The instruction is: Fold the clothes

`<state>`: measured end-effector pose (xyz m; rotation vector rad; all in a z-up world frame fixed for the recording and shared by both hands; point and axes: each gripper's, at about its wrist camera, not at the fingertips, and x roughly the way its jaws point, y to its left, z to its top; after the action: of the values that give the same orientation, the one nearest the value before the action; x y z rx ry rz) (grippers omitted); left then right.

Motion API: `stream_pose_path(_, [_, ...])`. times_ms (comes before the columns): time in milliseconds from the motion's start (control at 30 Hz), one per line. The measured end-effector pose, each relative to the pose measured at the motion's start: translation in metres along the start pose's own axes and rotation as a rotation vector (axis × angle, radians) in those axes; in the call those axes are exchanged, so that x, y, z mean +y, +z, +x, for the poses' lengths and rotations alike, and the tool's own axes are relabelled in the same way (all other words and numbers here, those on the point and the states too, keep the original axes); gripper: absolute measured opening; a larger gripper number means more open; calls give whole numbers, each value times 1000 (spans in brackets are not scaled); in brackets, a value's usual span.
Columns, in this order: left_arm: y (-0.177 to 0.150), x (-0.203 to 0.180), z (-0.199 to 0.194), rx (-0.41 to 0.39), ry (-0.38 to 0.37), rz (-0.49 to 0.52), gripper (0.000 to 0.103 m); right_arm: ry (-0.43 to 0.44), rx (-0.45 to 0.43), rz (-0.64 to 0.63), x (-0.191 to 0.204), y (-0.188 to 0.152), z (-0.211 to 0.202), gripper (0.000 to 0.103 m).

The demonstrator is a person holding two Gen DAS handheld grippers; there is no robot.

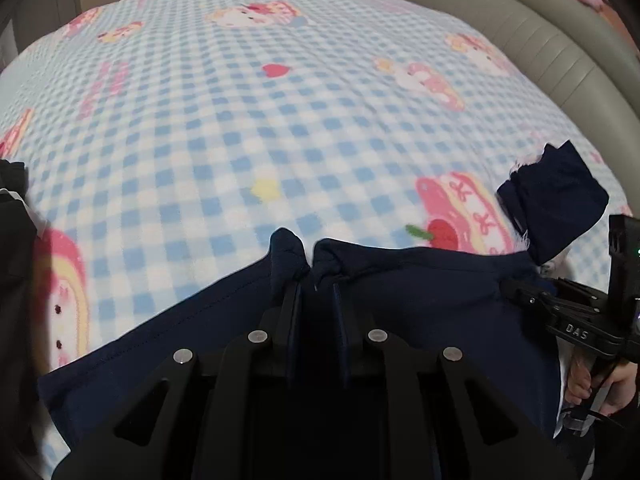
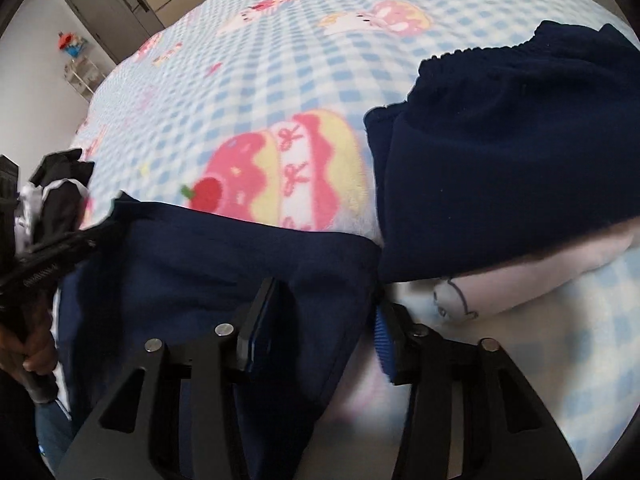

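Note:
A navy garment [image 1: 400, 300] lies along the near edge of a blue checked cartoon blanket [image 1: 260, 120]. My left gripper [image 1: 314, 276] is shut on a bunched fold of the navy garment's top edge. In the right wrist view my right gripper [image 2: 326, 312] stands wide open, its fingers [image 2: 262, 320] either side of the navy garment's corner [image 2: 240, 264], not clamping it. My right gripper also shows in the left wrist view [image 1: 520, 292], and my left gripper in the right wrist view [image 2: 108, 224].
A folded navy garment [image 2: 512, 160] lies at the right on the blanket, over a pale pink cloth [image 2: 540, 272]. A black and white garment [image 2: 56, 200] lies at the left. A grey padded headboard [image 1: 520, 24] runs along the far right. Cabinets [image 2: 112, 4] stand behind.

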<state>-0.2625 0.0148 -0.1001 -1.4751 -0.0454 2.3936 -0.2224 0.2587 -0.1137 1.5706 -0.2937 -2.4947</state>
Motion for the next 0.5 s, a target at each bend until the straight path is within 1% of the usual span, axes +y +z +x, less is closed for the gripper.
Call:
stream_pose_path(33, [0,2,0,0,1,-4,18,-10,-5,2,-1,0,0,30])
stream_pose_path(67, [1,5,0,1,1,-7,18,-22,-8,6,-2,-1,-2,26])
stream_pose_path(133, [3,11,1,5,-50,-42,18,-51,-15,5,-2,-2,-7,26])
stream_pose_path(167, [4,10,3,7,-71,-43,18,-55,-20,3,-2,-3,-10,26])
stream_pose_path(200, [5,9,5,9,-91,-43,18,-27,-27,16,-2,-3,-11,26])
stream_pose_path(233, [6,8,7,10,-112,-44,18,5,-33,32,-4,-2,-11,31])
stream_pose_path(300, [9,2,13,28,-102,-28,17,58,-39,54,-5,0,-7,34])
stream_pose_path(333, [11,-2,16,29,-105,-18,17,51,-41,39,-3,1,-4,31])
stream_pose_path(367, [14,-7,18,23,-104,-2,16,41,-44,21,-1,2,-1,25])
stream_pose_path(400, [17,-11,18,9,-88,13,13,29,-47,8,1,2,-1,21])
stream_pose_path(433, [20,-15,15,-17,-66,44,12,25,-60,-2,3,2,-5,12])
stream_pose_path(467, [23,-16,15,-25,-21,52,12,24,-78,-10,4,2,-12,8])
stream_pose_path(500, [25,-16,14,-34,24,60,11,13,-85,-15,4,2,-16,7])
